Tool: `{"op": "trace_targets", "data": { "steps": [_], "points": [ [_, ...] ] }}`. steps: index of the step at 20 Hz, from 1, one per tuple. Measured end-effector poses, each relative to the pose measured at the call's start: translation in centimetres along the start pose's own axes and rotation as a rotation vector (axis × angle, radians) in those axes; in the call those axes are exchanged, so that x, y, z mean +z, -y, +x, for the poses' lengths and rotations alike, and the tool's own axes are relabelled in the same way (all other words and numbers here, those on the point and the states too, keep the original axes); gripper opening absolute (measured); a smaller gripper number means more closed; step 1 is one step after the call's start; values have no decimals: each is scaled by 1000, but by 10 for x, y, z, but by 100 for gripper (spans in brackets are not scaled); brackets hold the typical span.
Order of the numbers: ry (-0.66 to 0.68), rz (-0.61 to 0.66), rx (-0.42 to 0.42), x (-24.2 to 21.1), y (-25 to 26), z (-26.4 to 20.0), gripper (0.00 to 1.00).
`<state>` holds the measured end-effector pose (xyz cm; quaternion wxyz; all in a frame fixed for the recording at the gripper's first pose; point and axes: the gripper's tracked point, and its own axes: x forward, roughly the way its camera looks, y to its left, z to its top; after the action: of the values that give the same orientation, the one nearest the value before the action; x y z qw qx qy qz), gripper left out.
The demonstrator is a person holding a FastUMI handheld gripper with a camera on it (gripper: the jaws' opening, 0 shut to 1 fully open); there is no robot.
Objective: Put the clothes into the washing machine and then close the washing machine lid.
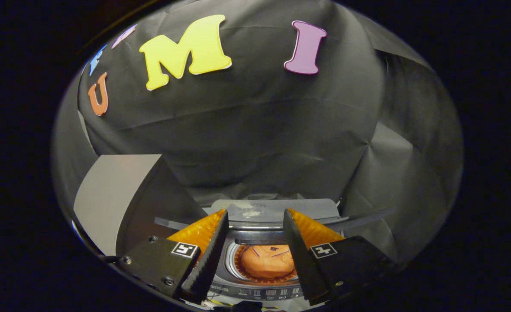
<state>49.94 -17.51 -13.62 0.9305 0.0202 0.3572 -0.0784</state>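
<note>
Clothes (266,261), an orange bundle, lie inside the washer (260,242) drum, and you see them between your fingers, down below them. Your gripper (255,225) hangs above the open tub with its fingers spread wide and nothing held between them. Washer's lid (273,209) stands raised at the far side, past the fingertips. Its control panel (268,293) runs along the near rim. A grey panel (108,195) leans at the left, beside the machine.
</note>
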Motion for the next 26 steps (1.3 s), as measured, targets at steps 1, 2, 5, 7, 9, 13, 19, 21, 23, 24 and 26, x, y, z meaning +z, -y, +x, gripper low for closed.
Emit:
{"op": "trace_targets", "data": {
  "steps": [1,2,5,7,9,13,19,21,23,24,26],
  "points": [
    [-9,4,-2,-4,0,-2,80],
    [-16,10,-4,-10,1,-4,80],
    [-31,17,-21,-26,0,-10,80],
    [-56,17,-34,-43,2,-14,80],
    [-101,30,-51,-66,3,-18,81],
    [-143,46,-65,-109,5,-26,88],
    [-94,33,-86,-127,-9,-67,88],
    [-55,48,-83,-124,-16,-85,88],
    [-14,67,-79,-124,-26,-102,88],
    [4,75,-78,-126,-31,-114,88],
    [47,91,-73,-129,-41,-139,88]
  ]
}}
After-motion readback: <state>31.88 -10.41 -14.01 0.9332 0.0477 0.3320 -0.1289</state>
